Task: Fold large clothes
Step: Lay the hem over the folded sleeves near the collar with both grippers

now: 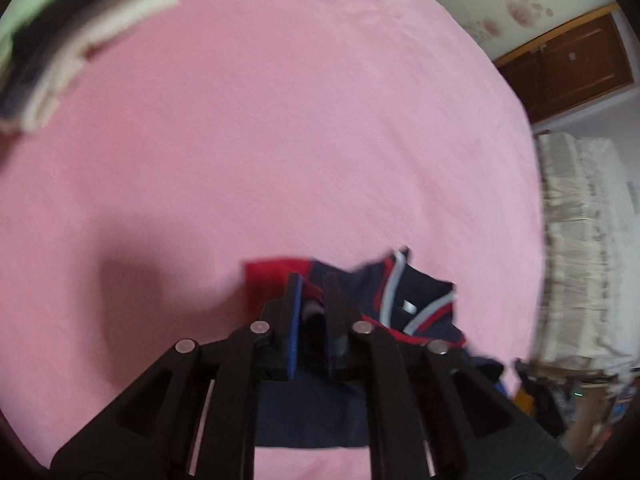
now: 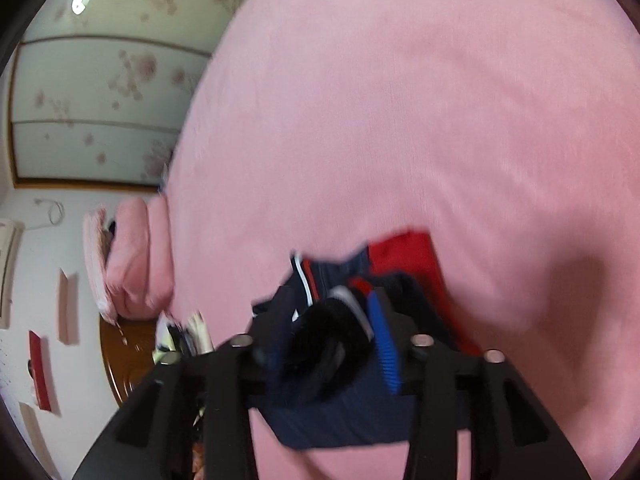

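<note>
A navy garment (image 1: 424,296) with red panels and a red-and-white striped collar lies bunched on the pink bed sheet (image 1: 280,120). My left gripper (image 1: 314,280) stands over its left part, jaws nearly together, with a fold of the fabric pinched between them. In the right wrist view the same garment (image 2: 404,256) is bunched under my right gripper (image 2: 330,300). Those jaws stand apart, and a thick dark roll of cloth and the collar lie loosely between the fingers (image 2: 384,332). Navy fabric shows beneath both gripper bodies.
A stack of folded clothes (image 1: 60,40) sits at the far left of the bed. Pale bedding (image 1: 580,240) and a brown door (image 1: 568,68) lie beyond the right edge. A pink pillow (image 2: 132,260) lies at the bed's left edge, with floral panels (image 2: 100,80) behind.
</note>
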